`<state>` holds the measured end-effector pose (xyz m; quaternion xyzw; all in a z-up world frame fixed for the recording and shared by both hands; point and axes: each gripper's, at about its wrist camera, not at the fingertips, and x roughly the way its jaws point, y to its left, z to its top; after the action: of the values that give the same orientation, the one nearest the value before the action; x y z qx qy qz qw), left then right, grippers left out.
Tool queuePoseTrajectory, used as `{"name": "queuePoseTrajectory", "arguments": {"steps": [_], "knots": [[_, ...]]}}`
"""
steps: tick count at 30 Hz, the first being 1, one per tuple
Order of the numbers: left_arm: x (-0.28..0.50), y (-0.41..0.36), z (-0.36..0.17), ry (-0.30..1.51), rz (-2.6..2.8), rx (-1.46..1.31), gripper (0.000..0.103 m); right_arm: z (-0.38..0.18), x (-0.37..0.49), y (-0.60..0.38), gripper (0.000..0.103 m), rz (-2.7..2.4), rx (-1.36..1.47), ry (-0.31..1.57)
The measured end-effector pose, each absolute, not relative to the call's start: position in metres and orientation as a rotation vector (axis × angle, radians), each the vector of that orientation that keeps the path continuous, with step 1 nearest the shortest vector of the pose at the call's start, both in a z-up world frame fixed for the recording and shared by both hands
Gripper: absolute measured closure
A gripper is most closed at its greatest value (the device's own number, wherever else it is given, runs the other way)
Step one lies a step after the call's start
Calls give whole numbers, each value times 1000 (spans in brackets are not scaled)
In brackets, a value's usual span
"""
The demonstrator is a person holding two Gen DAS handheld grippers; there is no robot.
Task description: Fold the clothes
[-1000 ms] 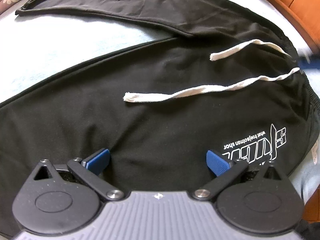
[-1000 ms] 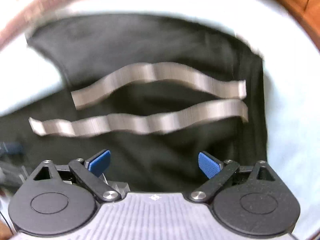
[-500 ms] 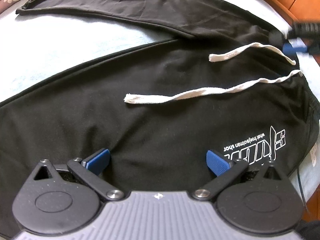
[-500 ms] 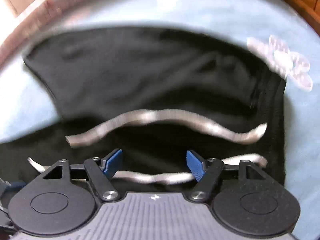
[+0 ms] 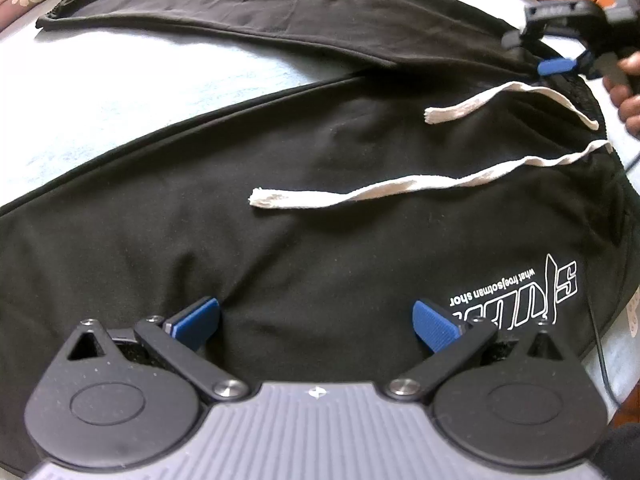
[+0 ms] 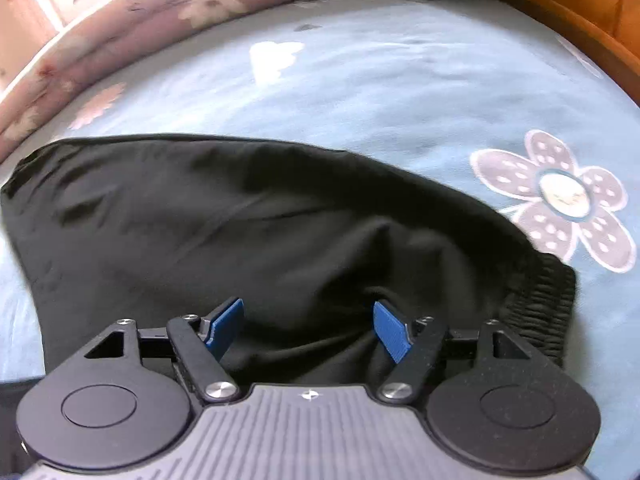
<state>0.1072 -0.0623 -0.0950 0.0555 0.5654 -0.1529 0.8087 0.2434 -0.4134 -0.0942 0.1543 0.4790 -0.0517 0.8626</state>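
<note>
Blue bedsheet under black trousers; your left gripper hangs wide above the thigh, drawstrings beyond. Right view: right gripper, jaws just narrowed, straddles a cloth ridge beside the waistband. Soft, light, floppy: pinch that elastic edge.

I work in a bedroom: a blue flowered bedsheet (bed linen), with a wooden bedframe beyond it.
</note>
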Motion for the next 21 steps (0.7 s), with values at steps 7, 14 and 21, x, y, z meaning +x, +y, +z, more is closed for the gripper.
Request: {"name": "queuePoseTrajectory", "arguments": {"steps": [7, 14, 21], "knots": [[109, -59, -95, 1211, -316, 89, 1, -96, 252, -405, 22, -70, 275, 1007], [110, -58, -95, 1211, -298, 61, 1, -50, 196, -380, 35, 9, 189, 900], [108, -51, -94, 1195, -330, 34, 1, -74, 159, -285, 81, 326, -613, 912]]}}
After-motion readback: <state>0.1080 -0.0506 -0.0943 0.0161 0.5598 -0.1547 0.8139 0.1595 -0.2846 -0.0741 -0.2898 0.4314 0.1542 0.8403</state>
